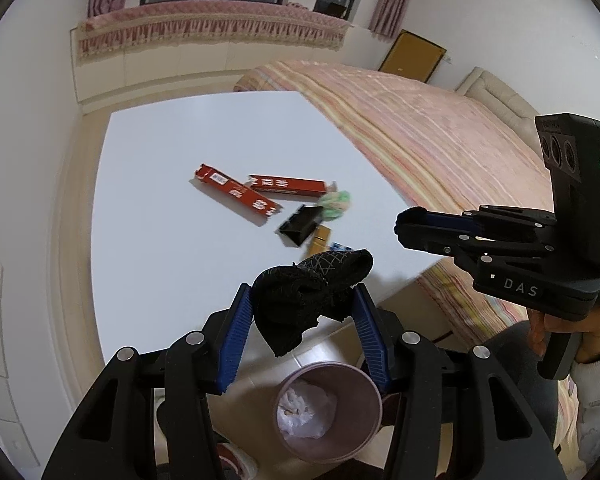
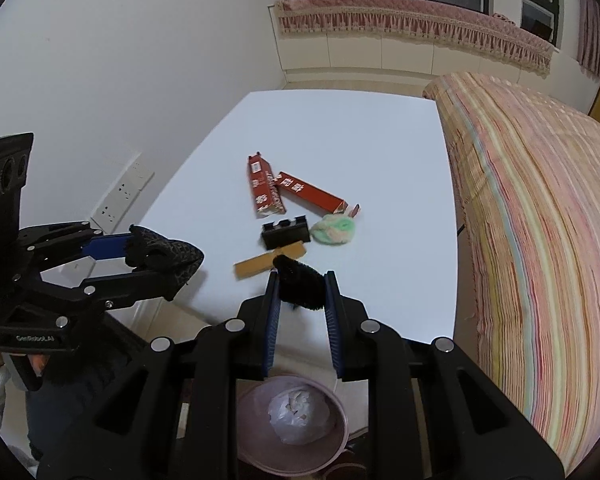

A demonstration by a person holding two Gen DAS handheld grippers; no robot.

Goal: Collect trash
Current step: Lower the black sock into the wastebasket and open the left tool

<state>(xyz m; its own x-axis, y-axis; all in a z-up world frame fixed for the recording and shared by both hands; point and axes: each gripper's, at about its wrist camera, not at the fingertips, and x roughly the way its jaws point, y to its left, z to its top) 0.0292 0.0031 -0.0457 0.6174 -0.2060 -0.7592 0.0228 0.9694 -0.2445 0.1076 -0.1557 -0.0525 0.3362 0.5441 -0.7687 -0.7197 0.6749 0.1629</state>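
Note:
My left gripper (image 1: pixel 304 300) is shut on a black netted cloth (image 1: pixel 312 292) and holds it over the table's near edge, above the pink trash bin (image 1: pixel 372 392). It also shows in the right wrist view (image 2: pixel 160 256). My right gripper (image 2: pixel 300 286) is shut on a black fuzzy wad (image 2: pixel 302 280) above the bin (image 2: pixel 342 428). On the white table (image 1: pixel 172 200) lie two red cartons (image 1: pixel 236 192) (image 1: pixel 288 186), a black holder (image 1: pixel 300 226), a green-pink fluffy ball (image 1: pixel 336 202) and a tan cardboard strip (image 2: pixel 268 264).
The bin holds a white plastic bag (image 2: pixel 300 418). A bed with a striped pink cover (image 2: pixel 540 220) stands along the table's right side. A wall with sockets (image 2: pixel 120 194) is to the left. A window seat (image 1: pixel 212 32) runs along the back.

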